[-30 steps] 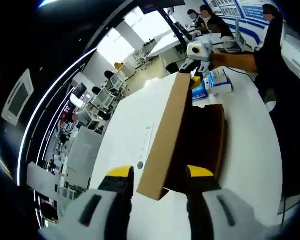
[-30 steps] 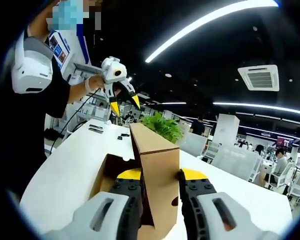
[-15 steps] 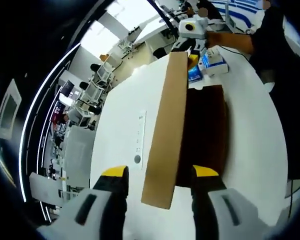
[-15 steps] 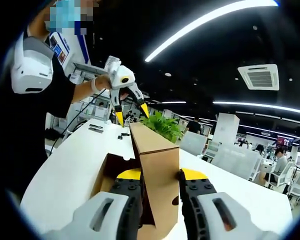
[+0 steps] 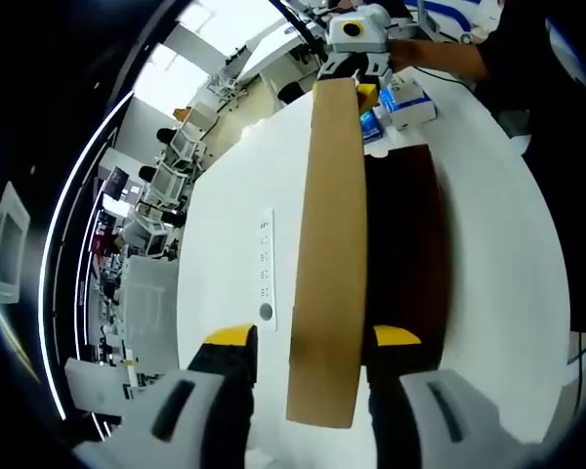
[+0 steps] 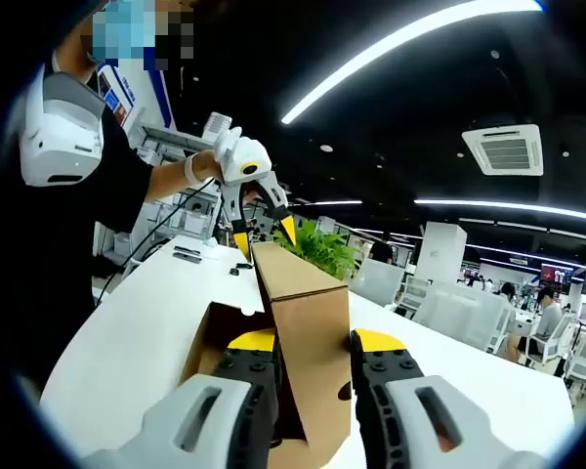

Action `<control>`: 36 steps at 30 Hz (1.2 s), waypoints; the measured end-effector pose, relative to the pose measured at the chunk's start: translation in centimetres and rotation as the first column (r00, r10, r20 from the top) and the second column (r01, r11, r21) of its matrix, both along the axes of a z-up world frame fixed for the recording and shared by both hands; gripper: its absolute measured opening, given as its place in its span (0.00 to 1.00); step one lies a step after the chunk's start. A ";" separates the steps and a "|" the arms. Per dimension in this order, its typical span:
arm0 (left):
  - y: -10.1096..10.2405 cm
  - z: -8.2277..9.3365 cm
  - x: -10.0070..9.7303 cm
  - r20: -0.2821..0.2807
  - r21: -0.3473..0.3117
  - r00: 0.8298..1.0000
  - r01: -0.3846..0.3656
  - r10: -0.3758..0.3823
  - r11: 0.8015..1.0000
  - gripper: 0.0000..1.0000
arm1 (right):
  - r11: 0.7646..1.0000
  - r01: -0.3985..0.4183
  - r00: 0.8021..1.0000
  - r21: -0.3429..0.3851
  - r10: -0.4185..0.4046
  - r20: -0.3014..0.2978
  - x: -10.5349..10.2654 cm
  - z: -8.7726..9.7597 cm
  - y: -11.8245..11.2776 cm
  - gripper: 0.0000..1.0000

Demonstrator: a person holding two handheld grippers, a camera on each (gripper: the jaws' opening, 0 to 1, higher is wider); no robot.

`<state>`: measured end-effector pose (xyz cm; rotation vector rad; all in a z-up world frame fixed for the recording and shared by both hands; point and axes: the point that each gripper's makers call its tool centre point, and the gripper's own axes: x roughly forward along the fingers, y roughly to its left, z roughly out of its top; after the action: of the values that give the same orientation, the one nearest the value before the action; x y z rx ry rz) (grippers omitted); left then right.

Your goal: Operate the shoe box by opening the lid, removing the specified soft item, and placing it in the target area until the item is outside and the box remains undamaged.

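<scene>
Right gripper view: right gripper (image 6: 308, 342) clamps the raised lid (image 6: 308, 322) of the box (image 6: 210, 337) on the table (image 6: 127, 332); left gripper (image 6: 264, 230), jaws apart, straddles the lid's far end. Lid-opening step; next, the soft item, unseen inside, needs reaching.

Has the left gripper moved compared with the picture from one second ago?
Yes. In the right gripper view, the left gripper has come down toward the far end of the raised lid, its open jaws now astride it.
</scene>
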<state>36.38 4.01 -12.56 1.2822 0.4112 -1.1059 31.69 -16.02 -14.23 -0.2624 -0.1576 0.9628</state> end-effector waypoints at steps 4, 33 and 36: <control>0.1 0.2 0.0 0.003 -0.006 1.000 0.004 -0.004 1.000 0.40 | 1.000 0.003 1.000 0.006 -0.003 -0.002 0.1 0.0 0.0 0.27; 0.3 -0.3 -0.8 -0.013 0.009 1.000 0.019 -0.019 1.000 0.29 | 1.000 0.007 0.999 0.009 -0.006 -0.040 0.0 -0.2 0.0 0.29; 0.4 -0.4 -0.8 -0.011 0.013 1.000 0.019 -0.019 1.000 0.29 | 1.000 0.006 0.999 0.006 -0.005 -0.052 -0.2 -0.3 0.0 0.29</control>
<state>35.58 4.37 -12.96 1.2939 0.4159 -1.1283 31.51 -15.98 -14.55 -0.2321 -0.1119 0.9627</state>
